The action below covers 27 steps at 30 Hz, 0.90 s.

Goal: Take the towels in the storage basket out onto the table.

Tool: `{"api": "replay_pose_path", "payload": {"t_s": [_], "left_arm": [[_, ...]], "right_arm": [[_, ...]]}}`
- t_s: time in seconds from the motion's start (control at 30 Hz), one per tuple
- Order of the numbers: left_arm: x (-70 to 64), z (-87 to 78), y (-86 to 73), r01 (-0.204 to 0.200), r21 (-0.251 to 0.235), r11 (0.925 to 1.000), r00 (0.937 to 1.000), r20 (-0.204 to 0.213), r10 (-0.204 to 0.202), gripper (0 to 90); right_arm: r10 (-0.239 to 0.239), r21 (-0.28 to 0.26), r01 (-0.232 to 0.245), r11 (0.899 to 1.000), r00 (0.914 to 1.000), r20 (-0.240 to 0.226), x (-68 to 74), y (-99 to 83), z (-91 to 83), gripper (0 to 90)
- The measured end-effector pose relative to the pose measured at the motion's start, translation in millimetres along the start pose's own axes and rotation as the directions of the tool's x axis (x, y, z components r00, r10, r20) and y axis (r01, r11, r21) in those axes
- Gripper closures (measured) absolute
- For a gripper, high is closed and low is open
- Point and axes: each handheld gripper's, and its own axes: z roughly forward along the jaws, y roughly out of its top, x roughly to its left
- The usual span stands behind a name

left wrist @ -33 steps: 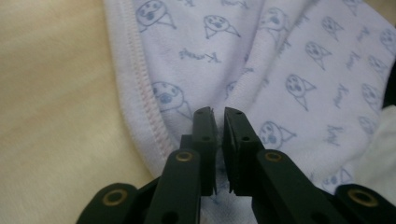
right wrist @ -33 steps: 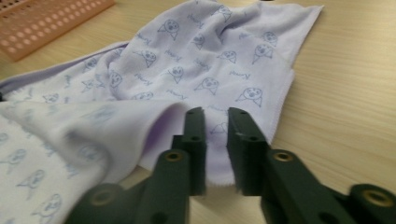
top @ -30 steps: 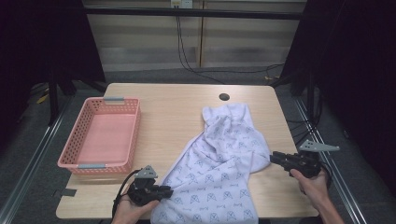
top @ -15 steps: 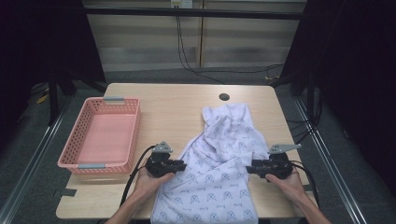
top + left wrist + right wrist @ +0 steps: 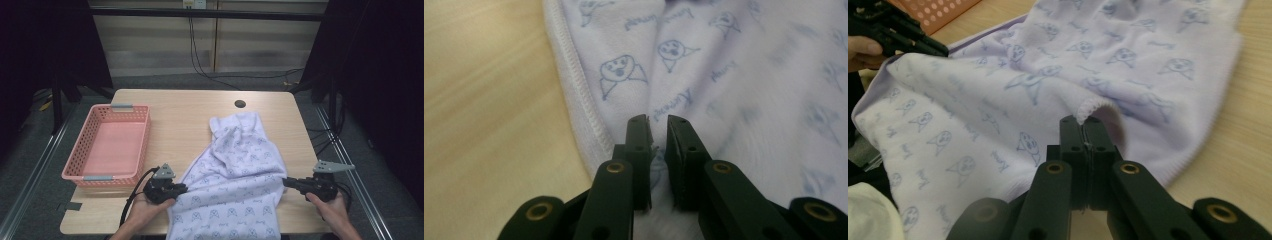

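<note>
A pale lilac cloth (image 5: pixel 235 170) printed with small blue faces lies crumpled across the table's right half, and its near end hangs over the front edge. My left gripper (image 5: pixel 183 189) sits at the cloth's left hem. In the left gripper view its jaws (image 5: pixel 658 122) stand a narrow gap apart with a fold of the cloth (image 5: pixel 734 60) between them. My right gripper (image 5: pixel 286 181) is at the cloth's right edge. In the right gripper view it (image 5: pixel 1087 122) is shut on the stitched hem, which lifts the cloth (image 5: pixel 998 100) slightly. The left gripper (image 5: pixel 945 51) also appears far off in that view.
A pink plastic basket (image 5: pixel 80 144) stands on the left of the wooden table (image 5: pixel 180 115), and I see nothing in it. A round cable hole (image 5: pixel 240 104) sits near the far edge. Dark floor and metal rails flank both sides of the table.
Both grippers moved in onto the cloth's edges. The right one then drew back to the right with the hem, and the left one shifted slightly back towards the person.
</note>
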Motion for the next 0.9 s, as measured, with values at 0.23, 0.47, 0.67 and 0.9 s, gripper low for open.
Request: {"api": "replay_pose_path", "payload": {"t_s": [0.23,0.47,0.67,0.9], "left_arm": [[-27.6,-23.0,-22.9,0.013,0.078,0.9969,0.9961,0.086,-0.02,80.3],[-15.4,-23.8,-8.6,0.05,-0.047,0.9976,0.9981,0.038,-0.048,70.7],[15.0,7.9,28.9,0.093,-0.115,0.9889,0.9951,-0.021,-0.096,67.0],[39.7,34.8,47.2,0.128,-0.119,0.9846,0.983,-0.117,-0.142,62.9]], "right_arm": [[-0.033,0.05,0.037,0.998,0.9969,-0.071,27.0,-12.9,-15.2,86.4],[-0.068,0.008,0.068,0.998,0.9961,-0.056,29.0,2.3,-9.7,62.9],[-0.085,0.027,0.085,0.996,0.9964,-0.009,0.2,31.8,41.7,56.7],[-0.067,0.072,0.06,0.996,0.9934,0.093,-44.1,54.7,94.0,52.8]]}}
